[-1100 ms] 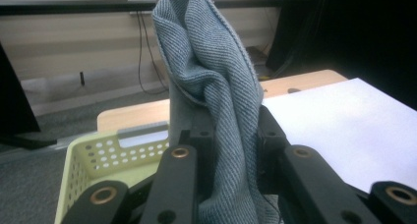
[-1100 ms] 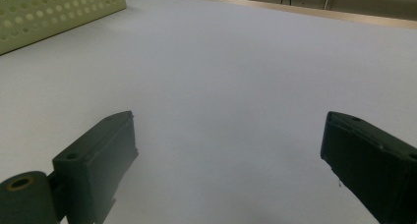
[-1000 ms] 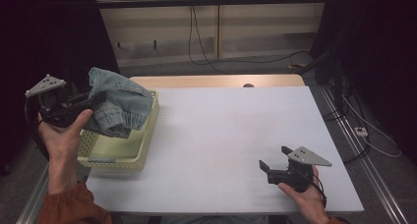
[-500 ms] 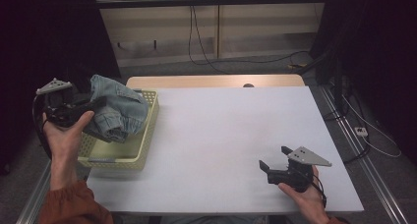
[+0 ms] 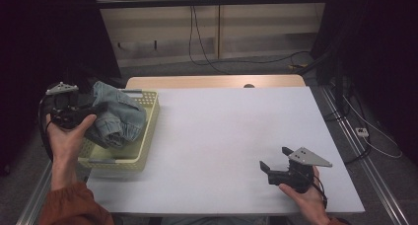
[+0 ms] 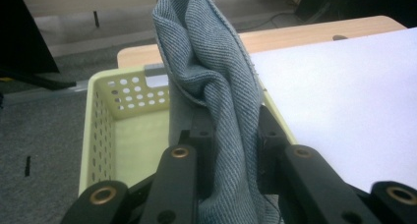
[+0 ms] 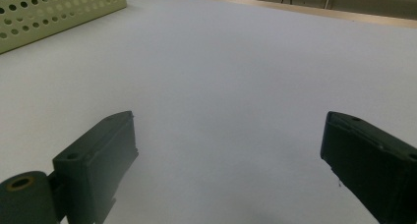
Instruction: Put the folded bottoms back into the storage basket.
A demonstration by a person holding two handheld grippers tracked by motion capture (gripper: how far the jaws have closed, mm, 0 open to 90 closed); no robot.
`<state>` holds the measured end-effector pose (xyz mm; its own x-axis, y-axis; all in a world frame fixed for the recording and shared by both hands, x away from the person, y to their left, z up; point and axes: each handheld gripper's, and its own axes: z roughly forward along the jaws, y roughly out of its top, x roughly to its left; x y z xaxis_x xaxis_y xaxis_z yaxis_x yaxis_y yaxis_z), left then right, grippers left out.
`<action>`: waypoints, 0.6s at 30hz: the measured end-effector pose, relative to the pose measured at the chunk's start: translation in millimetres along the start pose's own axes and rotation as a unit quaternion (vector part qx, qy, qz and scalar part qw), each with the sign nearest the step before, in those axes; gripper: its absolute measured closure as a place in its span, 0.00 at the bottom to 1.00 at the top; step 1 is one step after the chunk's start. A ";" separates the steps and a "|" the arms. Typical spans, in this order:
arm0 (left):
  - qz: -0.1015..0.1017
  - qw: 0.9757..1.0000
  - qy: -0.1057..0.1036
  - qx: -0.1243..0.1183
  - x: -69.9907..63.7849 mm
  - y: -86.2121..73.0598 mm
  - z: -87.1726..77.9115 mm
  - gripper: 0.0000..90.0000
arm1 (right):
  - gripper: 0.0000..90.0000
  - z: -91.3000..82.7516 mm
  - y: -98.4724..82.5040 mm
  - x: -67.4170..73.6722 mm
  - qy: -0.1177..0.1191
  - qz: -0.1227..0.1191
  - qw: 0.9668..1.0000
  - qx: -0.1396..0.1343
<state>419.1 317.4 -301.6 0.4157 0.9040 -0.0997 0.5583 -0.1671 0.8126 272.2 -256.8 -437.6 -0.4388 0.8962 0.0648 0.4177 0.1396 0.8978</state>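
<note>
Over the pale yellow perforated basket [image 5: 143, 131] at the white table's [image 5: 231, 136] left edge, our left gripper [image 5: 91, 110] pinches bunched blue jeans [image 5: 118, 119], which sag into the basket. Between the jaws, the denim fold [image 6: 216, 86] stands upright, long axis vertical. Our right gripper [image 5: 276, 162] rests near the table's front right, jaws spread, nothing between them.

White tabletop [image 5: 236, 136] in front of me, bare across the middle. Wooden board [image 5: 212, 81] butts against its far edge, with a dark round mark [image 5: 249, 86] on it. Black cables [image 5: 246, 62] trail over the grey floor beyond, below the beige wall panels [image 5: 162, 27]. Black crossbar [image 5: 212, 1] up top. Small white plug block [image 5: 362, 131] on the floor to my right, beside the metal rail [image 5: 365, 161].
</note>
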 end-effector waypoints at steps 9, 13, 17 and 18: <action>-0.006 1.000 -0.014 0.012 1.0 -2.6 9.1 0.84 | 0.07 0.1 0.1 0.0 0.000 0.000 1.000 0.000; -0.010 0.999 -0.032 0.012 -2.0 -1.4 12.2 0.84 | 0.07 0.4 0.1 0.3 0.001 -0.001 1.000 0.000; -0.012 0.999 -0.030 0.016 -3.0 -2.1 17.4 0.83 | 0.07 0.2 0.1 0.1 0.000 0.002 1.000 -0.001; -0.013 0.999 -0.032 0.020 -2.4 -2.9 18.9 0.83 | 0.07 0.1 0.1 0.2 0.000 0.001 1.000 -0.001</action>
<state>430.0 308.3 -314.5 0.4452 0.8815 -0.1574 0.5976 -0.1615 0.7853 272.2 -256.7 -437.5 -0.4381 0.8964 0.0676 0.4172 0.1361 0.8986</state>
